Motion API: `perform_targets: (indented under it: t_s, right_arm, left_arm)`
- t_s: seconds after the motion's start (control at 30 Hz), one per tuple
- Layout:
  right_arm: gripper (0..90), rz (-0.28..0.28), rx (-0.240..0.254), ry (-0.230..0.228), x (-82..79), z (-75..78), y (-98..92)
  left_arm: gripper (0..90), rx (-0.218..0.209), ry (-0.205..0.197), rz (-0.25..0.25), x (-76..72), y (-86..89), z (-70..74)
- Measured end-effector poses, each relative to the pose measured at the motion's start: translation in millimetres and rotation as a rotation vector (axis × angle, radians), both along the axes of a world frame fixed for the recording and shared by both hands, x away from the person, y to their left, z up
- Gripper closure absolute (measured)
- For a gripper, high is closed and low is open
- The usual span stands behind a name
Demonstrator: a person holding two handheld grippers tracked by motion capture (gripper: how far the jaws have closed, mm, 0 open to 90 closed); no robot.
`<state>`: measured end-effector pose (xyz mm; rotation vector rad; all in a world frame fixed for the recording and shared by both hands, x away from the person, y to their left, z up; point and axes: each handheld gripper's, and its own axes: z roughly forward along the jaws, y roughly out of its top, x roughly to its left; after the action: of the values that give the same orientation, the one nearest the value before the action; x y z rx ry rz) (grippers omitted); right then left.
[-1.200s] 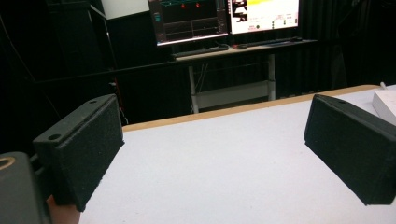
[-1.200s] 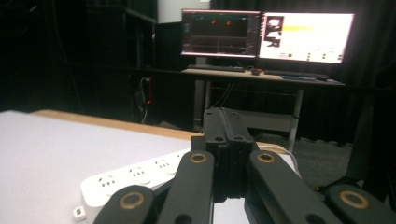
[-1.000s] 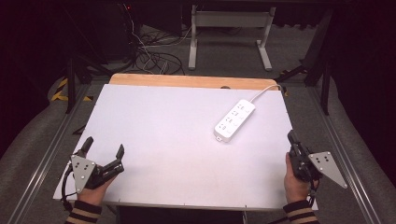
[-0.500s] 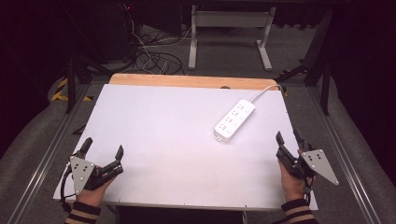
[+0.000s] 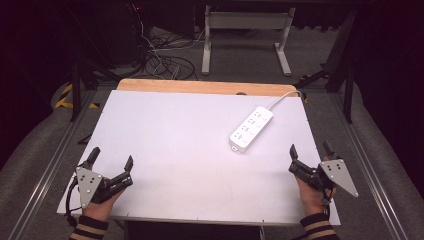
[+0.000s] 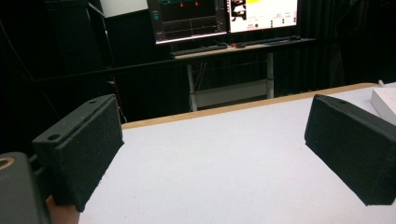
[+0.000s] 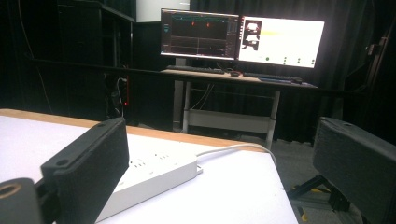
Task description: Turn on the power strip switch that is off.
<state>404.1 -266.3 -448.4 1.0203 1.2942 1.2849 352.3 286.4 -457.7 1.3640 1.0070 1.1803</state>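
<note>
A white power strip [image 5: 251,128] lies at an angle on the white table [image 5: 175,140], right of centre, with its cord running off the far edge. My right gripper [image 5: 310,148] rests near the front right corner, below the strip. Its jaws have just been opening and now stand open with nothing between them. In the right gripper view the power strip [image 7: 154,175] lies ahead, partly behind the left jaw. My left gripper [image 5: 111,156] sits open at the front left, and nothing is between its jaws either. A corner of the strip [image 6: 385,100] shows at the far right of the left gripper view.
The table has a wooden strip [image 5: 200,86] along its far edge. Beyond it, cables [image 5: 165,62] lie on the floor beside a desk frame [image 5: 245,30]. Two lit monitors [image 7: 243,37] stand on that desk. Metal rails run along both sides of the table.
The right gripper's jaws went from shut to wide open, and that hand shifted slightly. The left gripper and the power strip stayed where they were.
</note>
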Motion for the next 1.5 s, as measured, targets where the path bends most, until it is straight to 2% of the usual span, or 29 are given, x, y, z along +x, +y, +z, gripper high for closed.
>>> perform_targets:
  t_s: [0.53, 0.87, 1.1, 1.5]
  right_arm:
    - [4.1, 0.013, -0.019, 0.024, 3.3, -3.1, 2.9]
    - [5.2, 0.018, -0.032, 0.068, 5.2, -5.9, 3.4]
    - [5.5, 0.024, -0.036, 0.122, 10.2, -9.0, 4.1]
    - [5.7, 0.038, -0.042, 0.15, 12.8, -11.3, 6.7]
  left_arm:
    - [4.9, -0.009, 0.001, 0.003, -0.1, 1.6, 0.2]
    - [4.9, -0.007, 0.001, -0.003, -0.1, 0.8, 0.7]
    - [4.9, -0.01, 0.003, -0.002, -1.0, 2.0, 0.6]
    - [4.9, -0.008, 0.007, -0.004, -0.9, 1.6, 0.4]
